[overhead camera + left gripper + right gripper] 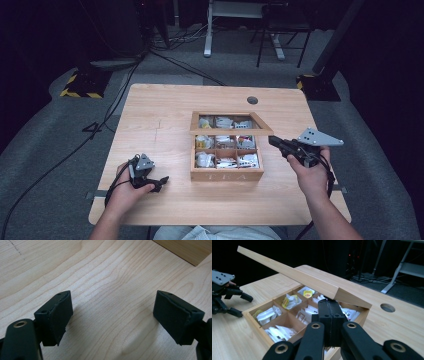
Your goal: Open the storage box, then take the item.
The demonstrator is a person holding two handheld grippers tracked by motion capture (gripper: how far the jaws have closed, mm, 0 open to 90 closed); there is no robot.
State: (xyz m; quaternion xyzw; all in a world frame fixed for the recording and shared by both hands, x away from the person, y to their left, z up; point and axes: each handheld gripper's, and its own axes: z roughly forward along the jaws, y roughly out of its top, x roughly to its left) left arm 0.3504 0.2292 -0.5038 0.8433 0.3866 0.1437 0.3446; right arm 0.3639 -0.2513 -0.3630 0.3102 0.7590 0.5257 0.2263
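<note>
A tea box [226, 172] sits mid-surface; its lid [294, 275] is propped just above the right gripper [329, 305], fingers clenched together; the left gripper [112, 315] rests released, well apart; lifting is best done slowly, under the lid's edge.

- This looks like a lab or recording studio, not a home: one light wooden table [150, 115] stands lit in the middle while everything around it sits in near darkness.
- Grey carpet [45, 150] covers the floor, and black cables [115, 95] run loose across it toward the table.
- On the left there's a stand base edged with yellow-and-black hazard tape [80, 92]; a matching dark base [320, 85] sits on the right.
- At the back, the white legs of a desk [210, 30] and a black chair frame [282, 37].
- The table has a round cable hole [252, 100], office-desk style.
</note>
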